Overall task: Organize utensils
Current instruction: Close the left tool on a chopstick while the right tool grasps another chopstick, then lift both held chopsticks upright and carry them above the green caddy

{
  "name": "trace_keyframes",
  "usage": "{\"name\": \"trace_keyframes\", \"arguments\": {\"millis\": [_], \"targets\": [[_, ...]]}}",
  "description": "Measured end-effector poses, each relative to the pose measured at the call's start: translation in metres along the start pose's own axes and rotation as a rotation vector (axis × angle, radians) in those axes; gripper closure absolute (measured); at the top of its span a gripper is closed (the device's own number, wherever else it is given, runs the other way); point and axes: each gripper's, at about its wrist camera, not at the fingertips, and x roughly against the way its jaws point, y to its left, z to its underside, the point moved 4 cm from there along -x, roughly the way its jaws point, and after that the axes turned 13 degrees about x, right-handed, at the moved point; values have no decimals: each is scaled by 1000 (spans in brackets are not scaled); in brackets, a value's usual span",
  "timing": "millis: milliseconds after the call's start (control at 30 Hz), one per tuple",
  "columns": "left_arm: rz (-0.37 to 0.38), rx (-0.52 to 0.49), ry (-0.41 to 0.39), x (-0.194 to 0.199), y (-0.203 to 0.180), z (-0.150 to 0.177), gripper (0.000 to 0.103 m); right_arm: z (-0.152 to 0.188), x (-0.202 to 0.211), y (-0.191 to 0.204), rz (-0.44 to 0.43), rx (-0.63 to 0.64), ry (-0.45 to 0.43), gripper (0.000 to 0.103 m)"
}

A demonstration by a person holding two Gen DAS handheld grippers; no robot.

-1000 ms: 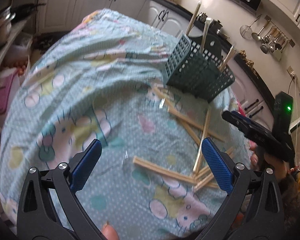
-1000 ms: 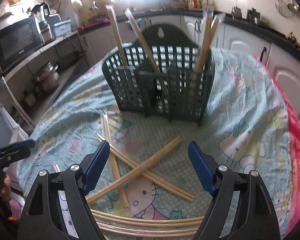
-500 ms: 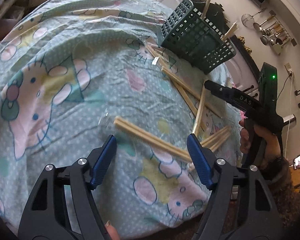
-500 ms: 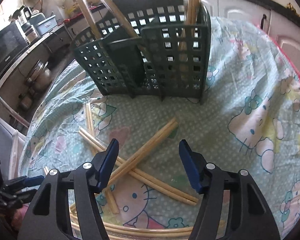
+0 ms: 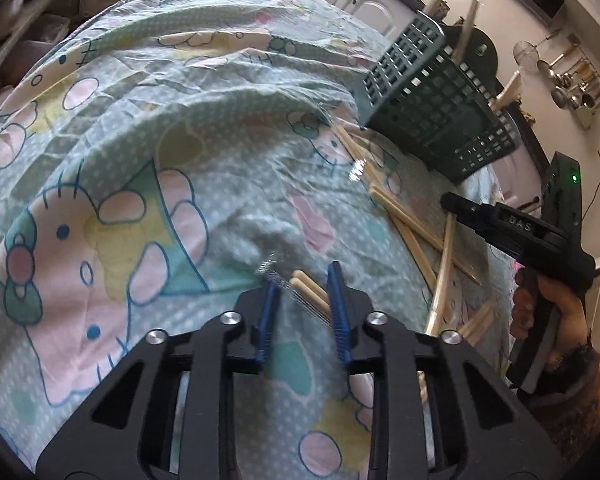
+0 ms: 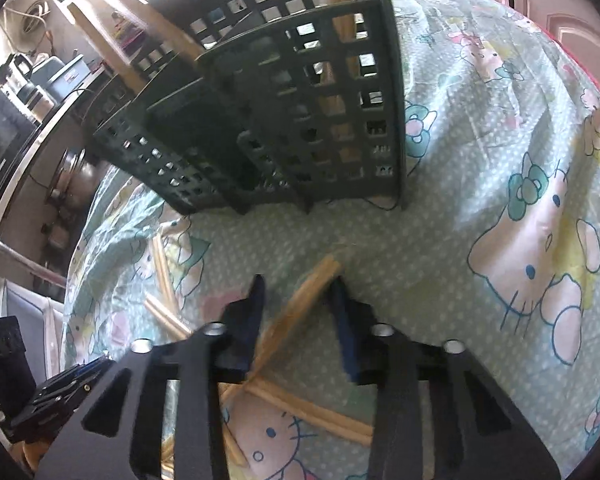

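Straddling a wrapped pair of chopsticks (image 5: 306, 288), the left tongs (image 5: 300, 280) sit low over the cartoon-print cloth (image 5: 140, 160) on the counter, their blue pads narrowed to a small gap with the pair's rounded ends poking out between the tips; the view is blurred, so whether the pads actually press on the wrapper cannot be told. Ahead and to the right of these tongs lie more loose chopsticks (image 5: 412, 224), crossing one another, and beyond them stands the dark green utensil basket (image 5: 432, 112) with several sticks upright in it. The right tongs (image 6: 298, 284) are likewise drawn in around another pair of chopsticks (image 6: 300, 304), which runs slantwise between the pads with its end just past the tips; a sliver of space shows beside the left pad, so contact there is unclear. Straight ahead of the right tongs the basket (image 6: 320, 120) rises close by, and further chopsticks (image 6: 160, 264) lie scattered to their left and beneath them.
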Motion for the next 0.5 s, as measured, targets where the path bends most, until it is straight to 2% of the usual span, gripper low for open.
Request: {"name": "trace_keyframes", "arguments": {"millis": [67,233,500], "targets": [[9,11,0,0,3,-3,91,-5,1,-3,-11,-9,-5,87],[60,52,4,1,7,-16,97,-14,12,-3,-20,7,-38,90],[90,38,-98,30,-3,-51,99,-31,40,24,-32,90,-105,92]]}}
